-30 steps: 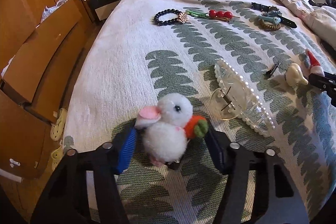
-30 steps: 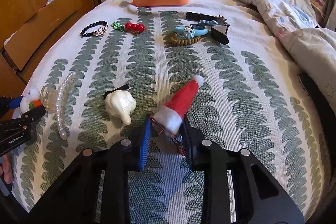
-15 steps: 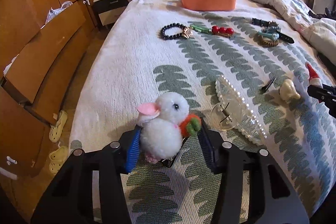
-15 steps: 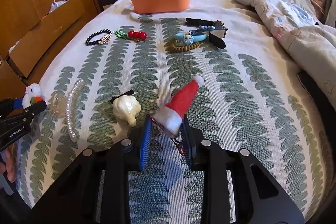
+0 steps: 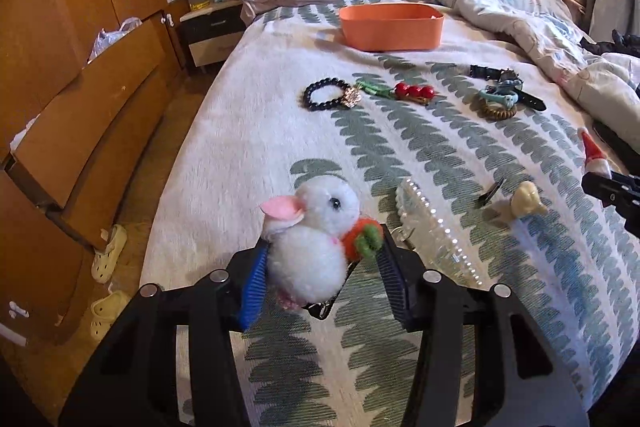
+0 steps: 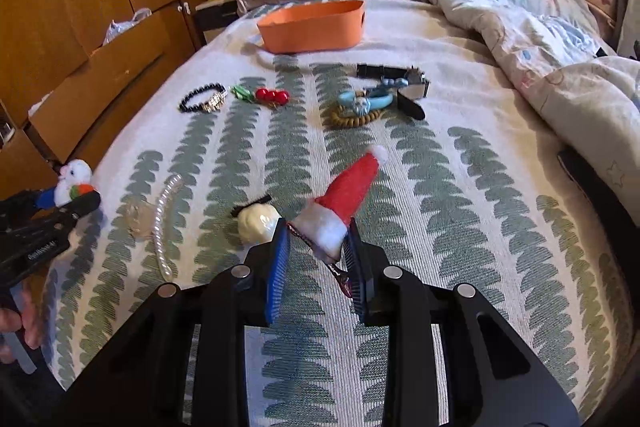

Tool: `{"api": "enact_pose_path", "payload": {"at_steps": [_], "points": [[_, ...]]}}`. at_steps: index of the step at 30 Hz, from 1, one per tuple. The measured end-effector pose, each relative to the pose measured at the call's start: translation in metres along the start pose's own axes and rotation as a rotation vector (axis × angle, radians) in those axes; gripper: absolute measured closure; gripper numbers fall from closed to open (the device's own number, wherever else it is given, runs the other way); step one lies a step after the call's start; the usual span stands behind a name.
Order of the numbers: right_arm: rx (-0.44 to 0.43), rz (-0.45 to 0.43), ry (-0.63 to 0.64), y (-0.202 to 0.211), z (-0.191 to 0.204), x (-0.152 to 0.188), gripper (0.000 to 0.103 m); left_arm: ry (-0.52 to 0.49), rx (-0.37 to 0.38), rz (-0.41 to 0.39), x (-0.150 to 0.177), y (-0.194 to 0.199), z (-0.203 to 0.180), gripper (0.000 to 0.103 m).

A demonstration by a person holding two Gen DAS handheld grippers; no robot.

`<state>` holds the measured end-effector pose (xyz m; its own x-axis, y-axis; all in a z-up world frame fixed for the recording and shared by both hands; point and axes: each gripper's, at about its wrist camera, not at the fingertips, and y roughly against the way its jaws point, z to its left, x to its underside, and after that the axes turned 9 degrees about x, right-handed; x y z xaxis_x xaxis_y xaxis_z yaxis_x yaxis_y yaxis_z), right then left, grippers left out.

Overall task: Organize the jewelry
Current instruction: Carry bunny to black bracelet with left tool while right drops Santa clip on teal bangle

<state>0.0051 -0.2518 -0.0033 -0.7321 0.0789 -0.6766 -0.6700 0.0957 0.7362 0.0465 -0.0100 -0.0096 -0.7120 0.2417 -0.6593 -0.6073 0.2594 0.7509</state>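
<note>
Both grippers have come up off the bedspread since the earlier frames, each carrying its piece, so the patterned cover now sits lower behind the held items and the orange bin shows further down in each view. Nearest in, the left gripper [image 5: 320, 277] is clamped at a middling width on the white pompom bunny clip [image 5: 312, 247], whose soft body fills the gap between the blue pads while its head and orange carrot tip up and forward past the fingertips. The right gripper [image 6: 316, 259] is closed narrowly on the white fur brim of the santa hat clip [image 6: 344, 203], with the red cone running forward and slightly right of the claw, its long axis roughly in line with the fingers, and the metal clip hanging below the pads. Just beyond the right claw's left finger lies the cream shell clip [image 6: 258, 221], and further left the pearl claw clip [image 6: 166, 223], which sits just ahead and right of the left claw. Further ahead of both lie the black bead bracelet [image 5: 324, 95], the red cherry clip [image 5: 414, 91] and the watch heap [image 6: 384, 95]. Farthest, the orange bin [image 6: 314, 23] stands nearly dead ahead of the right claw, a shade left, and ahead-right of the left claw; neither hand looks clearly nearer, so I judge either could carry forward over the scattered pieces to drop in.
</note>
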Motion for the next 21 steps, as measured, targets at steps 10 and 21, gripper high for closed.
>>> {"api": "enact_pose_path", "payload": {"at_steps": [10, 21], "points": [[-0.009, -0.058, -0.032, 0.016, 0.001, -0.020, 0.075, -0.001, -0.016, -0.054, -0.024, 0.008, -0.009, 0.052], [-0.003, -0.096, -0.036, 0.020, 0.002, -0.051, 0.075, -0.026, -0.033, -0.142, -0.064, 0.023, -0.019, 0.052]]}}
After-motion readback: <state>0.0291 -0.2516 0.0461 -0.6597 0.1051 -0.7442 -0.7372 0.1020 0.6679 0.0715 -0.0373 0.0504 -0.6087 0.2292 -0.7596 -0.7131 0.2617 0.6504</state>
